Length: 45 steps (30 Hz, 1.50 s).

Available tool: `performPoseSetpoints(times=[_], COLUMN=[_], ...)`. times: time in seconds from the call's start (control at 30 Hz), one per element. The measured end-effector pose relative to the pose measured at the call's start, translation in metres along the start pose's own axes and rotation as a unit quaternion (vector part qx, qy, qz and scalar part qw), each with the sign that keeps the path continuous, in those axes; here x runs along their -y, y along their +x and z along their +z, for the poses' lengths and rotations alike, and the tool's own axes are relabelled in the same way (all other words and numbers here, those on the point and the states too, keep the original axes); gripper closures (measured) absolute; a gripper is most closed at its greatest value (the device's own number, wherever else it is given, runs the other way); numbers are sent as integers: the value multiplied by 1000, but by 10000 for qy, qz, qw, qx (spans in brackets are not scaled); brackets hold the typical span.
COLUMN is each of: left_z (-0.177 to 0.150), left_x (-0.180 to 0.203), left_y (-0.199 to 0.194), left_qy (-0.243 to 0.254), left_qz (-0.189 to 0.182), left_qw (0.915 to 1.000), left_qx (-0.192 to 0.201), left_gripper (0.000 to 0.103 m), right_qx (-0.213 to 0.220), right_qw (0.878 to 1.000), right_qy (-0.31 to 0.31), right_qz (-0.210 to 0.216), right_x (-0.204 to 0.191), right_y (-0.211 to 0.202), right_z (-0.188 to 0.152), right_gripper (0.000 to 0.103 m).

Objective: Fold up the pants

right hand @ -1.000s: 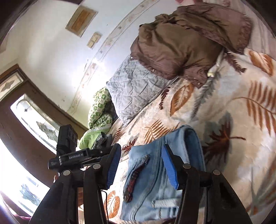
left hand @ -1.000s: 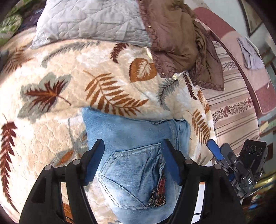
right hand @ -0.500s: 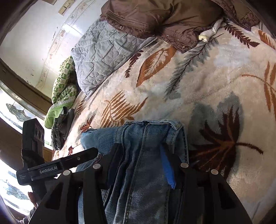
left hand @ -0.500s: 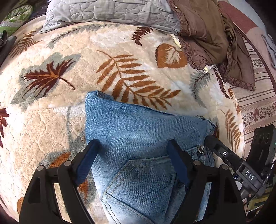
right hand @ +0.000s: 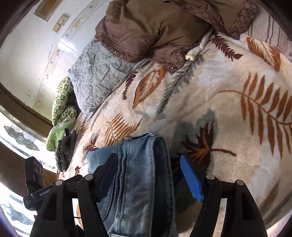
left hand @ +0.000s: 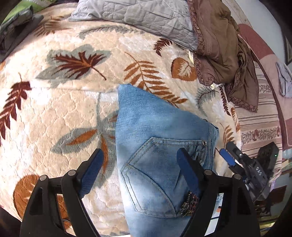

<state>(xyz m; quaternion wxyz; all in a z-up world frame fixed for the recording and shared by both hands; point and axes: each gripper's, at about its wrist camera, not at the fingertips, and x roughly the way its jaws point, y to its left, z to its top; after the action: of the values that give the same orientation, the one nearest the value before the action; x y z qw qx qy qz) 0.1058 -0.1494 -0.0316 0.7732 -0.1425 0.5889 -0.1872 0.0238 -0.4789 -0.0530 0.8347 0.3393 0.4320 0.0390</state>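
The folded light-blue jeans (left hand: 157, 156) lie on the leaf-patterned blanket (left hand: 73, 113), back pocket facing up. My left gripper (left hand: 140, 169) is open over them. Its left finger hangs above the blanket, its right finger above the pocket, and the jeans' left fold edge lies between them. In the right wrist view the waistband side of the jeans (right hand: 142, 175) lies between the opening jaws of my right gripper (right hand: 149, 177). Its right pad stands clear of the denim. The right gripper (left hand: 230, 154) also shows at the jeans' right edge in the left wrist view.
A grey quilted pillow (left hand: 146, 16) and a brown jacket (left hand: 219, 47) lie at the far end of the bed. A pink striped sheet (left hand: 259, 127) runs along the right. A green patterned cloth (right hand: 62, 109) and a dark garment (right hand: 63, 149) sit by the window side.
The right gripper's jaws, tight on the jeans' edge half a second ago, have spread apart. The left gripper's jaws widened and it shifted left across the jeans. Both grippers came lower over the bed.
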Motion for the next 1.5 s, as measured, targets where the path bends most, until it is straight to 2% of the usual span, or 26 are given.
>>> performPoseSetpoints(times=[0.07, 0.13, 0.17, 0.2, 0.23, 0.3, 0.37, 0.4, 0.47, 0.57, 0.6, 0.63, 0.7, 0.77, 0.83, 0.87, 0.9, 0.93, 1.03, 1.07, 1.17, 1.3, 1.5], left_z=[-3, -6, -9, -10, -13, -14, -14, -15, -17, -25, -31, -38, -54, -69, -79, -84, -87, -88, -93, -94, -99, -100, -102], left_x=[1, 8, 11, 12, 13, 14, 16, 16, 15, 5, 0, -5, -11, -9, -1, 1, 6, 11, 22, 24, 25, 31, 28], left_y=[6, 9, 6, 4, 4, 13, 29, 32, 23, 2, -6, -13, -18, -10, 8, 13, 10, 5, 1, 6, 17, 14, 10], left_qy=[-39, 25, -6, -65, -124, -126, -32, -47, -34, -128, -227, -336, -507, -514, -410, -457, -443, -334, -134, -80, 53, 212, 233], left_qz=[-41, 57, -51, -216, -285, -130, 99, 168, 78, -208, -333, -428, -619, -609, -481, -482, -420, -308, -128, -37, 103, 210, 166], left_qw=[9998, 9997, 9997, 9994, 9992, 9995, 9992, 9989, 9992, 9985, 9980, 9973, 9955, 9949, 9942, 9931, 9942, 9961, 9981, 9984, 9987, 9988, 9989], left_qx=[-184, -247, -250, -257, -260, -271, -396, -426, -383, -483, -494, -488, -501, -621, -870, -967, -888, -752, -580, -557, -491, -379, -380], left_gripper=[21, 21, 21, 21, 21, 21, 21, 21, 21, 22, 22, 22, 22, 22, 22, 22, 22, 22, 22, 21, 19, 19, 19], right_qx=[-266, -458, -425, -301, -76, 95, -275, -484, -466, -363, -379, -427, -585, -864, -1070, -977, -924, -764, -150, -108, -449, -432, -389], right_qw=[9996, 9986, 9978, 9961, 9933, 9870, 9833, 9831, 9873, 9937, 9945, 9951, 9950, 9929, 9912, 9908, 9884, 9875, 9785, 9759, 9725, 9855, 9872], right_qy=[-71, -270, -497, -807, -1146, -1600, -1705, -1634, -1441, -1053, -939, -811, -605, -539, -661, -868, -1077, -1270, -2047, -2177, -2241, -1626, -1520], right_qz=[74, -12, 130, 195, 143, -87, -571, -666, -478, 134, 278, 381, 544, 617, 421, 356, 545, 530, 211, 55, -447, -224, -299], right_x=[-3, -11, -20, -31, -42, -54, -46, -37, -31, -24, -20, -15, -7, -3, -3, -8, -16, -24, -48, -49, -31, -12, -14], right_y=[18, 34, 33, 28, 20, 17, 41, 51, 45, 9, -3, -12, -25, -25, -18, -21, -26, -35, -60, -59, -26, -19, -25], right_z=[-1, -2, -2, -3, -4, -5, -4, -4, -2, -1, -3, -8, -21, -38, -53, -58, -61, -62, -67, -68, -75, -70, -69], right_gripper=[30, 38, 69, 82, 83, 85, 84, 76, 69, 62, 56, 52, 38, 35, 35, 45, 81, 89, 89, 89, 89, 86, 79])
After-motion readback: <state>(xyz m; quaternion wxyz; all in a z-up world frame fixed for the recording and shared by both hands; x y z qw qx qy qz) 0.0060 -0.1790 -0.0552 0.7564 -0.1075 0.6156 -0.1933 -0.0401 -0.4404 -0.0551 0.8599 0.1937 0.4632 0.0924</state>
